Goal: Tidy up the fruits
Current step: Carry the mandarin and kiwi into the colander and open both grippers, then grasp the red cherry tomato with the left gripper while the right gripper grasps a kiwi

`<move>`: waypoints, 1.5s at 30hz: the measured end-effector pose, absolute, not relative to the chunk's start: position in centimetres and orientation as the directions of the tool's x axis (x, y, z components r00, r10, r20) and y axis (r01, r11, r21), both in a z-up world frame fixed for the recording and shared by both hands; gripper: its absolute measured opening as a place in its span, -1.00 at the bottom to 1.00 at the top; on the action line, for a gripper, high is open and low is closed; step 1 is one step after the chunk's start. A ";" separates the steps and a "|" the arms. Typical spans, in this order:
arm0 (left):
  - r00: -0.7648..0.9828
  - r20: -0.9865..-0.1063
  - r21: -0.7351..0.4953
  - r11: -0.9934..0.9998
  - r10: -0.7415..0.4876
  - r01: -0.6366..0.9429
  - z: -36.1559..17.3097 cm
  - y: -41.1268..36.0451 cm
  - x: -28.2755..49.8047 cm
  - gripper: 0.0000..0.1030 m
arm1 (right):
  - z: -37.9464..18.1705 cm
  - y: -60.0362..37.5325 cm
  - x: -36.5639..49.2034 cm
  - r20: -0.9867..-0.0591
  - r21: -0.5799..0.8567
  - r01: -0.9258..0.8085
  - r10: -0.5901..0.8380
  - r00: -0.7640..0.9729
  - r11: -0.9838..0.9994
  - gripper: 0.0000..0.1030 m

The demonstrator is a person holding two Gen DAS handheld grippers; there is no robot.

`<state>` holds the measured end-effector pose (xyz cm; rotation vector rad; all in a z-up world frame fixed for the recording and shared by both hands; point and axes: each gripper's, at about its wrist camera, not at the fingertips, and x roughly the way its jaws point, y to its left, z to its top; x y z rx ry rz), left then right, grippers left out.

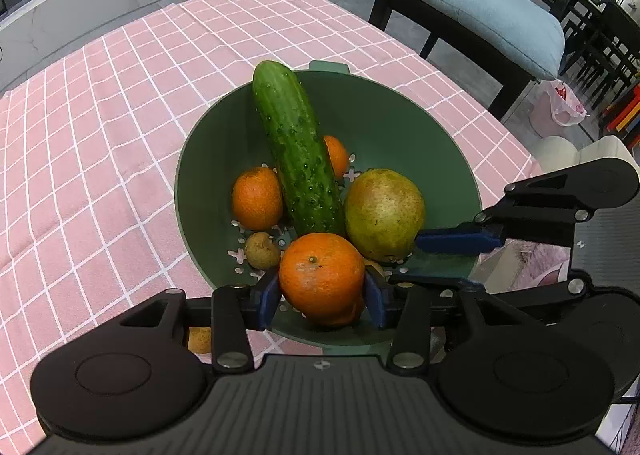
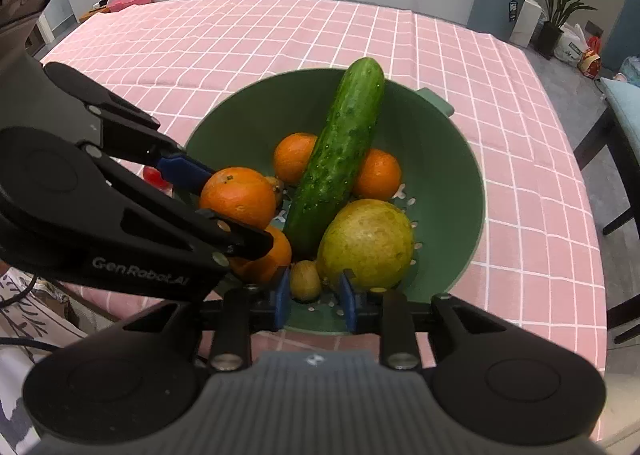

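Left wrist view runs, from left to right, over the pink checked table [image 1: 100,135], then the green colander [image 1: 400,127] with a small orange [image 1: 257,197], a little brown fruit [image 1: 262,250], the cucumber [image 1: 298,159] leaning on the far rim, and the pear [image 1: 384,213]. The left gripper [image 1: 322,297] has its fingers [image 1: 269,297] on either side of the big orange [image 1: 322,273], which sits on another orange in the colander. They look just apart from its skin, though I cannot rule out a light touch.

From here, that orange could roll off its perch if the fingers brush it on the way out, and a bump could tip the cucumber over the rim.

Right wrist view shows things the left does not: a red fruit [image 2: 154,177] on the table beyond the colander's left edge, the lower orange [image 2: 266,255] plainly, and the right gripper [image 2: 314,295] with fingers apart around the small brown fruit [image 2: 305,279], not pressing it. Only the left view shows something yellowish [image 1: 199,339] outside the colander.
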<state>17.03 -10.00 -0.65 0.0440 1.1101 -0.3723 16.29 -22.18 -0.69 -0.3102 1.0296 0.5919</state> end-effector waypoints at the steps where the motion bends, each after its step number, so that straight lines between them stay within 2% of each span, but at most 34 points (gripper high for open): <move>1: 0.394 -0.878 -0.148 0.938 -0.271 0.315 -0.6 -10.0 17.0 0.04 | -0.5 -22.3 16.2 -0.868 0.029 -0.590 0.314 0.386 0.807 -0.27; 2: 0.401 -0.875 -0.146 0.938 -0.271 0.315 -0.4 -10.0 16.8 0.07 | -0.4 -22.4 16.2 -0.865 0.027 -0.585 0.313 0.393 0.810 -0.24; 4: 0.429 -0.859 -0.147 0.937 -0.279 0.316 0.0 -9.9 16.5 0.34 | -0.2 -22.5 16.1 -0.861 0.022 -0.581 0.310 0.402 0.814 -0.22; 5: 0.445 -0.850 -0.147 0.938 -0.283 0.315 0.3 -9.8 16.3 0.36 | -0.1 -22.5 16.0 -0.860 0.018 -0.578 0.307 0.407 0.816 -0.19; 6: 0.456 -0.844 -0.145 0.938 -0.283 0.314 0.7 -9.7 16.2 0.36 | 0.0 -22.5 15.9 -0.859 0.013 -0.576 0.304 0.412 0.817 -0.04; 8: 0.475 -0.831 -0.148 0.938 -0.289 0.313 1.4 -9.4 15.9 0.36 | 0.3 -22.5 15.7 -0.852 0.000 -0.569 0.298 0.430 0.822 0.06; 16: 0.534 -0.805 -0.103 0.947 -0.259 0.304 4.0 -8.0 13.9 0.36 | 2.4 -22.1 14.7 -0.809 -0.008 -0.587 0.340 0.480 0.809 0.06; 27: 0.567 -0.800 -0.071 0.970 -0.196 0.234 4.9 -4.1 11.4 0.36 | 3.5 -17.9 13.1 -0.773 -0.054 -0.724 0.430 0.466 0.688 0.06; 31: 0.559 -0.806 -0.086 0.973 -0.194 0.214 4.4 -2.2 10.9 0.36 | 3.7 -16.4 12.6 -0.767 -0.092 -0.776 0.452 0.455 0.624 0.06; 40: 0.548 -0.808 -0.106 0.969 -0.215 0.223 2.8 1.3 9.5 0.32 | 3.7 -13.0 12.4 -0.782 -0.198 -0.869 0.461 0.419 0.454 -0.22; 45: 0.541 -0.810 -0.103 0.962 -0.228 0.251 1.6 1.9 9.3 0.29 | 3.5 -11.0 12.5 -0.804 -0.244 -0.910 0.455 0.384 0.336 -0.30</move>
